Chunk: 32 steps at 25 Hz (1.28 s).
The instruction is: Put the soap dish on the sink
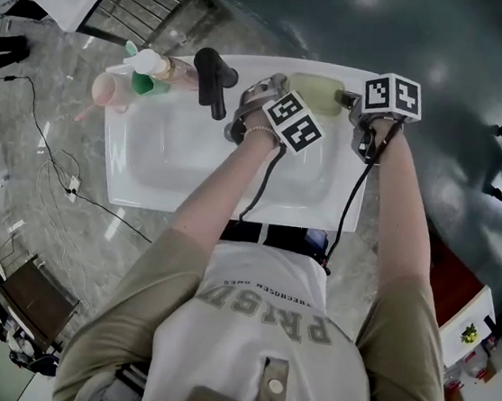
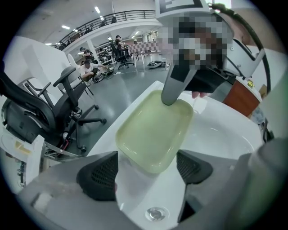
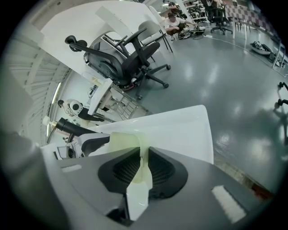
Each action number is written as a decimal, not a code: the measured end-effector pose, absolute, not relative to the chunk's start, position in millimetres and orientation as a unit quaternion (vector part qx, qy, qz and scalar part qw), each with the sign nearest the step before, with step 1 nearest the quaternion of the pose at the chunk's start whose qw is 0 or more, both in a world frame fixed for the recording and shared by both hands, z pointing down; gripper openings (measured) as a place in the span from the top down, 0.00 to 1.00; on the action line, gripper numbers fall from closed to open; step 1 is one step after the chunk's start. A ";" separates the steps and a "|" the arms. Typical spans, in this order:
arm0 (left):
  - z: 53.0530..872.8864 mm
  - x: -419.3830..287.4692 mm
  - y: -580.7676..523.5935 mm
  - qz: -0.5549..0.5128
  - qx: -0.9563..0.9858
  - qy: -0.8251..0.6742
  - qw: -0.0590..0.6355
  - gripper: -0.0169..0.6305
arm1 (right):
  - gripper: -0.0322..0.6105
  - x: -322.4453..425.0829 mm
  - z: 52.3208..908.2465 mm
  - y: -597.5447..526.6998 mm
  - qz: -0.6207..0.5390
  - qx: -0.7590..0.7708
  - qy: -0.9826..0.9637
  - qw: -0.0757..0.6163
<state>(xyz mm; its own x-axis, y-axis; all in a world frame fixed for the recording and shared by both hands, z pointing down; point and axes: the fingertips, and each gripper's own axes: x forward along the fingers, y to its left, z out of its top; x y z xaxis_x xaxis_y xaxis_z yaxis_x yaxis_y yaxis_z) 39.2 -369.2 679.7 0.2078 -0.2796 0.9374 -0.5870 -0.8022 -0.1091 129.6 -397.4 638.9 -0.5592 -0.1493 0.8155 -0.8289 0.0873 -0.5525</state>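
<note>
The pale green soap dish (image 1: 314, 92) lies at the back right of the white sink (image 1: 134, 192), by its rear ledge. My right gripper (image 1: 346, 99) is shut on the dish's right rim; in the right gripper view that rim (image 3: 135, 148) is pinched between the pads (image 3: 162, 170). My left gripper (image 1: 264, 95) stands open at the dish's left end. In the left gripper view the dish (image 2: 155, 130) sits just beyond the spread pads (image 2: 101, 173), with neither pad touching it. Whether the dish rests on the ledge or hangs just above it I cannot tell.
A black faucet (image 1: 214, 78) stands left of the dish. A pink cup (image 1: 108, 89) and a green bottle (image 1: 147, 73) crowd the sink's back left corner. Office chairs (image 3: 123, 58) and a cable on the floor (image 1: 51, 161) surround the sink.
</note>
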 end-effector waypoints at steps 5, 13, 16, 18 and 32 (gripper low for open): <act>678.2 41.6 -373.3 0.556 0.770 -0.286 0.129 0.32 | 0.85 129.3 639.8 -401.1 0.561 0.372 -0.674 0.306; 677.5 43.5 -375.2 0.551 0.773 -0.287 0.127 0.32 | 0.82 130.9 642.6 -402.3 0.513 0.388 -0.682 0.349; 678.0 44.8 -374.4 0.550 0.774 -0.286 0.128 0.32 | 0.82 132.0 644.9 -400.9 0.509 0.392 -0.679 0.355; 677.9 45.3 -374.5 0.551 0.774 -0.284 0.128 0.32 | 0.82 133.5 646.1 -400.8 0.508 0.396 -0.676 0.359; 676.8 47.6 -374.7 0.548 0.777 -0.280 0.132 0.32 | 0.88 140.6 649.4 -402.9 0.502 0.415 -0.662 0.372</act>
